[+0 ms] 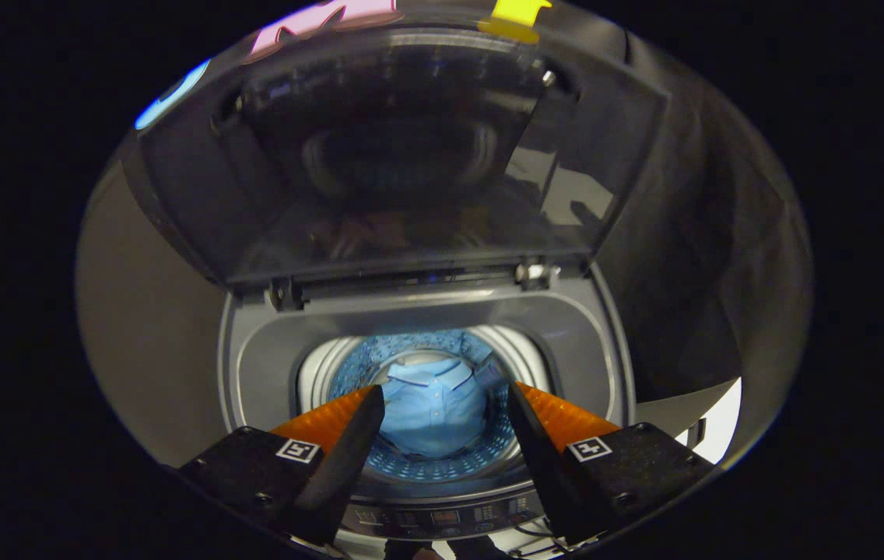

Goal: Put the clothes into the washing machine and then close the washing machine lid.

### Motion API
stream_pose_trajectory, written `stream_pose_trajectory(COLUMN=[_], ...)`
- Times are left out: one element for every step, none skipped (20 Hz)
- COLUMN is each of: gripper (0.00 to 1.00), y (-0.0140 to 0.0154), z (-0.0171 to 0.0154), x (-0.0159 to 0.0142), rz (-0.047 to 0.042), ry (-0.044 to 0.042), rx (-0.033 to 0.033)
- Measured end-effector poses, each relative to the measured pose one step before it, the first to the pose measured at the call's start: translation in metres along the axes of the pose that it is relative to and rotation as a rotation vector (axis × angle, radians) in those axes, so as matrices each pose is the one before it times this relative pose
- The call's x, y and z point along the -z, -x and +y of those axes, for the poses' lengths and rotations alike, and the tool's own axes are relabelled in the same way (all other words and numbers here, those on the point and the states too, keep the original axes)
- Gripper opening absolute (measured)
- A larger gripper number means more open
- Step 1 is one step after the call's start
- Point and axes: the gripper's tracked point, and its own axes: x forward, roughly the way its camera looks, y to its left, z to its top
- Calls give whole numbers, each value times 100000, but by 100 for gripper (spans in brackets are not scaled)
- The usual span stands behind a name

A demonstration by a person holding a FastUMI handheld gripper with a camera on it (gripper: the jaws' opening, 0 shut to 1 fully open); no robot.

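The light blue shirt (433, 412) lies down in the washing machine drum (442, 459), seen below and between the spread, empty fingers of the gripper (442, 404), while beyond them the lid (403, 155) stands raised, leaving it, I judge, for closing.

the fingers (380, 420) hide the sides of the shirt (433, 416) in the drum; control panel (442, 516) markings too small to tell.

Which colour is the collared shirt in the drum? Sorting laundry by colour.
Light blue collared shirt, seen in the gripper view, down in the drum beyond the open tongs.
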Motion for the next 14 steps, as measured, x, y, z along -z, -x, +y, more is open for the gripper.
stream_pose_trajectory(gripper=[99, 99, 99, 99, 99, 99, 99, 99, 99, 99, 99, 99, 99, 99], y=[1358, 1250, 1059, 952, 762, 569, 425, 362, 200, 212, 39, -121, -136, -309], z=[-396, -386, -315, -222, -43, -302, -148, -103, 215, 281, 63, 95, 251, 65], x=[-1477, -1558, -1635, -1504, -1630, -1487, -1342, -1253, -1342, -1375, -1076, -740, -973, -905], rz=[-3605, -3504, -3222, -2630, -2406, -2432, -2004, -2065, -2082, -2017, -1197, -332, -372, -1017], ry=[107, 460, 328, -108, -208, -569, -278, -183, -256, 235, 273, 954, 1095, 746], rx=[961, 266, 896, 29, 100, 307, 396, -136, -760, -525, -104, -281, 117, -165])
